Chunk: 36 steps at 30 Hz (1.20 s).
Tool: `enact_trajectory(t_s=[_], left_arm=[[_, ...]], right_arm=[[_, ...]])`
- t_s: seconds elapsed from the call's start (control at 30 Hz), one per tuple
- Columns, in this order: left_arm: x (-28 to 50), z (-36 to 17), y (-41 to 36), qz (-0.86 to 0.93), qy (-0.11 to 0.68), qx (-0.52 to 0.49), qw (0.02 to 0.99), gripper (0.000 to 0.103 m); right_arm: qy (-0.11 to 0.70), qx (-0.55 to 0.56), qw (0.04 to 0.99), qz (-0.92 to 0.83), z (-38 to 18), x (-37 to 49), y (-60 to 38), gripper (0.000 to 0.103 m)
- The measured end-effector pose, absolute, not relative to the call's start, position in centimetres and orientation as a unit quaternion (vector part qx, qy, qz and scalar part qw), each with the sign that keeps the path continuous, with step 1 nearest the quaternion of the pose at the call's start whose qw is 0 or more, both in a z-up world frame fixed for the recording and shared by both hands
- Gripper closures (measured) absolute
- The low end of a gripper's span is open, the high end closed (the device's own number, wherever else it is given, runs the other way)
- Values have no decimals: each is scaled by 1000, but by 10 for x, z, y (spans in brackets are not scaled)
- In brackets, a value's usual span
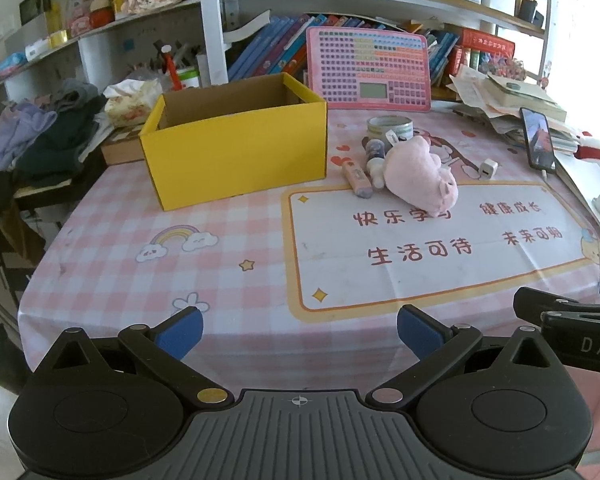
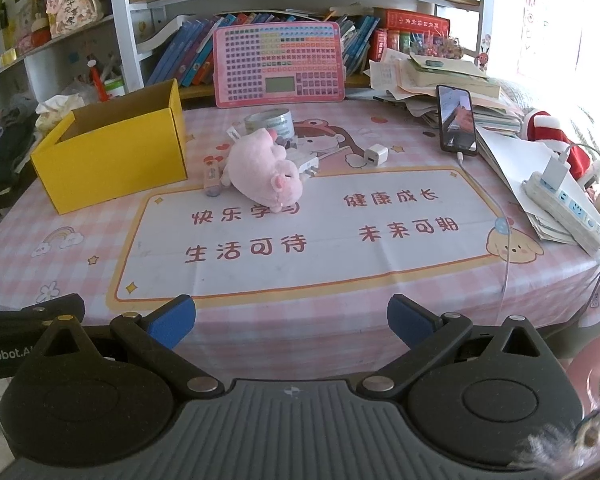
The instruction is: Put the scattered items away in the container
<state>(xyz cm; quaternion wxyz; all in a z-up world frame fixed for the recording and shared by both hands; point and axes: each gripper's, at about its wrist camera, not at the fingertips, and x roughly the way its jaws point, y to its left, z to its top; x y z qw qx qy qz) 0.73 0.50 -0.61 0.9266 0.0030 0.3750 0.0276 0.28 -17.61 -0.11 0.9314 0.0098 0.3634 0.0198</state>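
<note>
Right of the yellow box [image 1: 236, 148], just beside it, the pink plush [image 1: 418, 172] lies on the table among small items; both the left gripper [image 1: 300, 334] and right gripper [image 2: 292, 322] hang released, well short of the box

Left gripper [image 1: 300, 334] spread wide, low over pink tablecloth [image 1: 140, 272]; yellow box [image 1: 236, 152] ahead, pink plush pig [image 1: 420, 172] lying right of it.

Left tool [image 1: 300, 334] jaws wide apart; right tool [image 2: 291, 322] likewise, side by side.
</note>
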Motion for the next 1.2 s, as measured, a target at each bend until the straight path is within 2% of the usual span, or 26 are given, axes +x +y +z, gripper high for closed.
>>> enact_trajectory(t_s=[1.2], left_arm=[[10, -8, 9, 3, 381, -6, 924, 0]], right_arm=[[366, 11, 931, 14, -2, 4, -173, 0]])
